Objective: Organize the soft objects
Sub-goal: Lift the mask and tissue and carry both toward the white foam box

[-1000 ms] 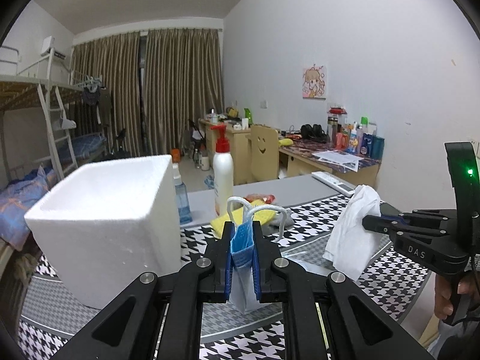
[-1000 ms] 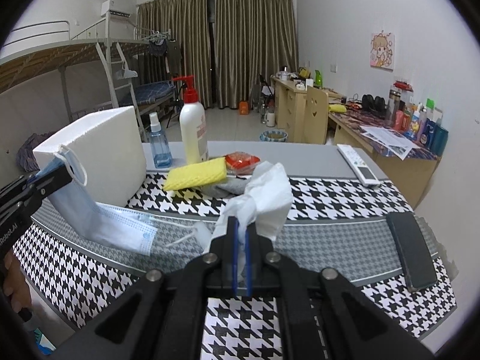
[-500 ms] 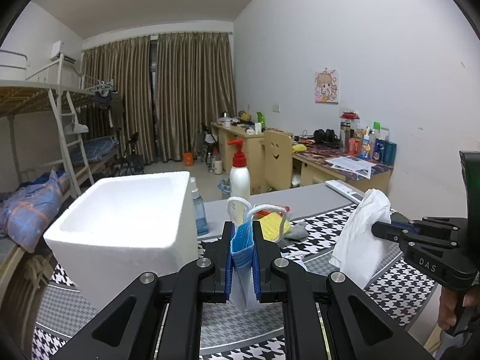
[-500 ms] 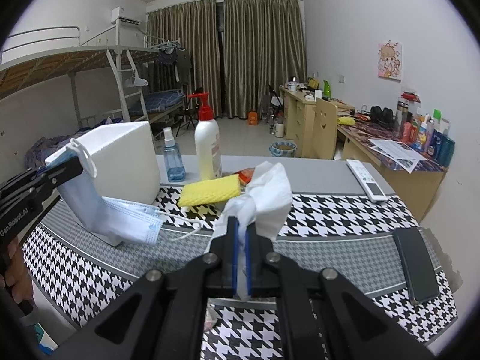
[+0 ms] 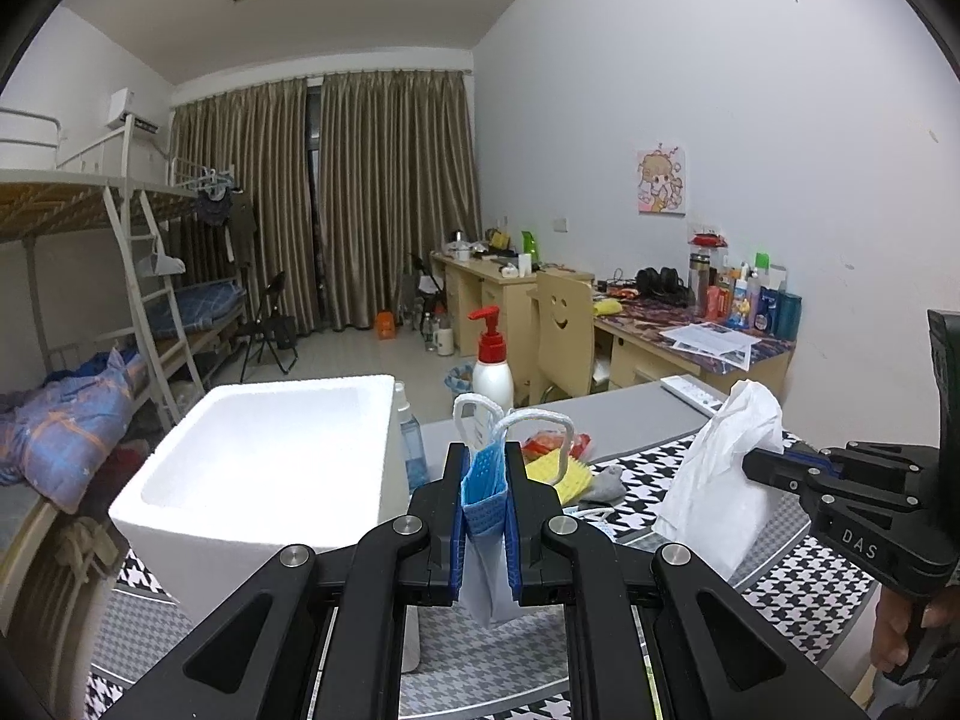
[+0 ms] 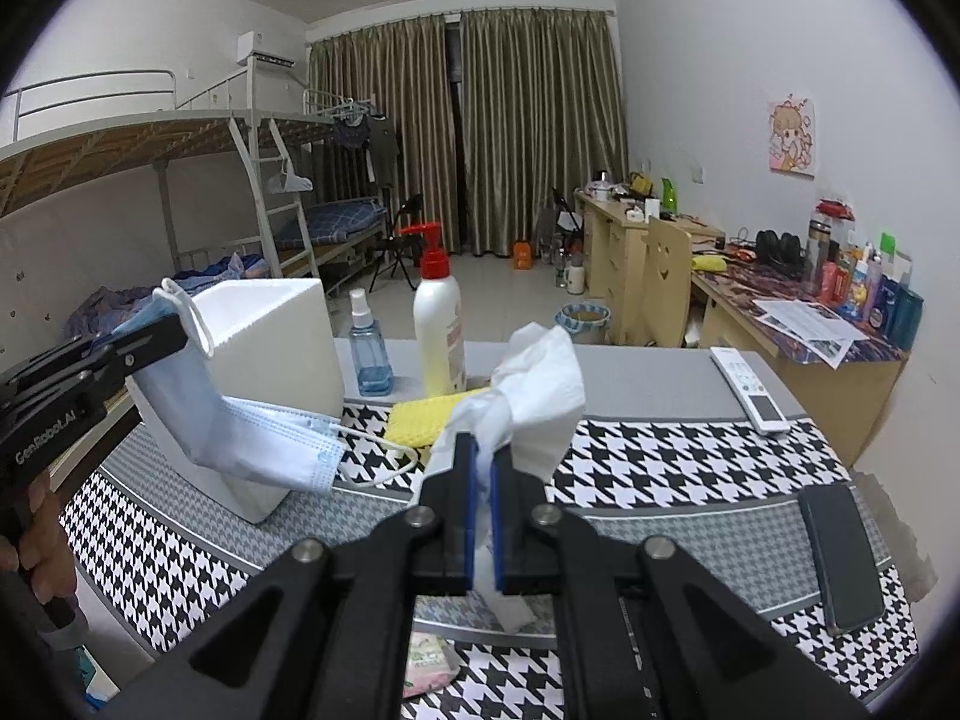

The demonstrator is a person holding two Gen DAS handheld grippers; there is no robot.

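**Two soft catches held aloft beside the foam box**

My left claw (image 5: 485, 513) is clamped tight on a pale blue pleated paper face mask (image 5: 482, 495), its white ear loops springing up above my pads while the body hangs below them. From my right camera that mask (image 6: 252, 438) droops down and away from the claw, its long axis sloping toward the houndstooth-patterned table mat (image 6: 660, 468), free end just beside the white foam box (image 6: 270, 372). My right claw (image 6: 482, 531) is squeezed shut on a crumpled white paper tissue (image 6: 528, 384), which bunches upward past my fingertips, a short tail dangling beneath.

Both are featherweight, limp and easily torn, I judge; a pinch on a gathered fold or the mask's hemmed edge should hold, though loops may snag. A yellow sponge cloth (image 6: 426, 417) lies ahead of my right claw, still to gather.
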